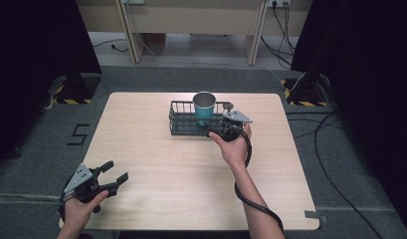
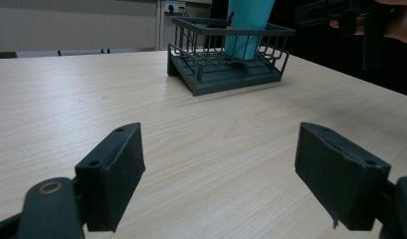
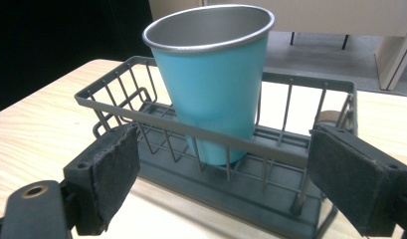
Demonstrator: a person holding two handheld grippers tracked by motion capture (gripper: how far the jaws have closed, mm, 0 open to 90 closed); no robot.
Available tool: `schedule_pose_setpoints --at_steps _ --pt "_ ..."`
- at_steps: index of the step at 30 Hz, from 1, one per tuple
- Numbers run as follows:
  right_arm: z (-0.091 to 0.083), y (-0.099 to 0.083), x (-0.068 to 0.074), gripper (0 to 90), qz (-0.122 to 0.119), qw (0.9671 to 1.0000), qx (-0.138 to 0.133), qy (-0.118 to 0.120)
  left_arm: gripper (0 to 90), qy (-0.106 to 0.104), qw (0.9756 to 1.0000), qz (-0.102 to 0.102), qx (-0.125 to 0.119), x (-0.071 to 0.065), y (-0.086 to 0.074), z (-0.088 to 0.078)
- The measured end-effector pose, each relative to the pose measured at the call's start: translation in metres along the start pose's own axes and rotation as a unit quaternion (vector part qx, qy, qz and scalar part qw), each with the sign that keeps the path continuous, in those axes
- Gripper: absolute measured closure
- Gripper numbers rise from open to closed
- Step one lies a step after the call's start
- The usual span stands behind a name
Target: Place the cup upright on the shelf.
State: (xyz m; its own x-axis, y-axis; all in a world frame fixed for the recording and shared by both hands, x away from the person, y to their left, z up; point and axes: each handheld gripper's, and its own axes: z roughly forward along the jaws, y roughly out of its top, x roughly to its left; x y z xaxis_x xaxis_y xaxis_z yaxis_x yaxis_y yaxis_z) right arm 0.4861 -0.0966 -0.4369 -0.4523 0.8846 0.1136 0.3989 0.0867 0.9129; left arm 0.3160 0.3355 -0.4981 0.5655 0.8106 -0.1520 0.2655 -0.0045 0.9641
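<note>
— Tongs first: how do yours stand?

— Your right tongs [image 1: 225, 128] hang apart at the near side of the wire basket [image 1: 178, 124], gripping nothing. Your left tongs [image 1: 114, 178] rest wide apart near the worktop [image 1: 166, 164] front corner, well away

— And the cup?

— Your blue cup [image 3: 213, 94] stands upright inside the basket. You look to be at the approach; next, I judge, raise the right tongs over the rail and close on the cup's wall

Blue cup's [image 2: 248, 25] upper part beyond the left gripper view's top edge.
</note>
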Motion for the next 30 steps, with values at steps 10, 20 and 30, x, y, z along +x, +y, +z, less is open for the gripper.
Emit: schedule_pose_setpoints --at_steps 10,20,30 --pt "-0.014 -0.009 -0.005 14.3 -0.001 1.0000 0.004 0.000 18.7 0.001 1.0000 0.001 0.001 0.000 0.000 0.000" --pt "-0.028 -0.016 -0.009 14.3 -0.008 1.0000 0.005 0.000 18.7 0.001 1.0000 0.001 0.001 0.000 0.000 0.000" --pt "-0.040 -0.023 -0.012 14.4 -0.013 0.9999 0.008 -0.003 18.7 0.002 1.0000 0.000 0.001 0.000 0.000 0.000"
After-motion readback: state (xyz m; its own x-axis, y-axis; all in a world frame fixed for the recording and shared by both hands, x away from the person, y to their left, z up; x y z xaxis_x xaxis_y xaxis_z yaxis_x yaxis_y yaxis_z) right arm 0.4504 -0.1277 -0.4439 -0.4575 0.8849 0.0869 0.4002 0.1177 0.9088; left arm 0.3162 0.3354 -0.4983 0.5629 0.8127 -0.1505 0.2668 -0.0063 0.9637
